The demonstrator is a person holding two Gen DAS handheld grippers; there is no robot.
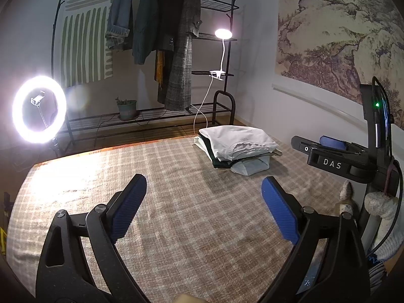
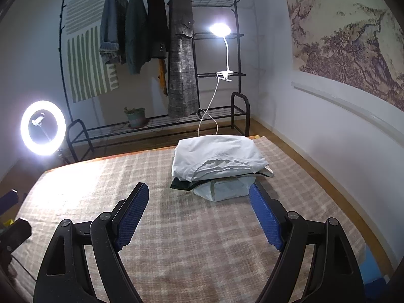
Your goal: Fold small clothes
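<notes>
Two tongs released, left tongs (image 1: 204,184), right tongs (image 2: 199,190), folded clothes stack (image 2: 217,161) on plaid blanket (image 2: 189,240)

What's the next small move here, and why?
Probably pull both grippers back off the mat. The left gripper and right gripper stand with jaws wide open and empty, and the clothes sit in a folded stack at the far side of the plaid mat. No unfolded garment shows in either view, so the next piece would have to come from outside them.
</notes>
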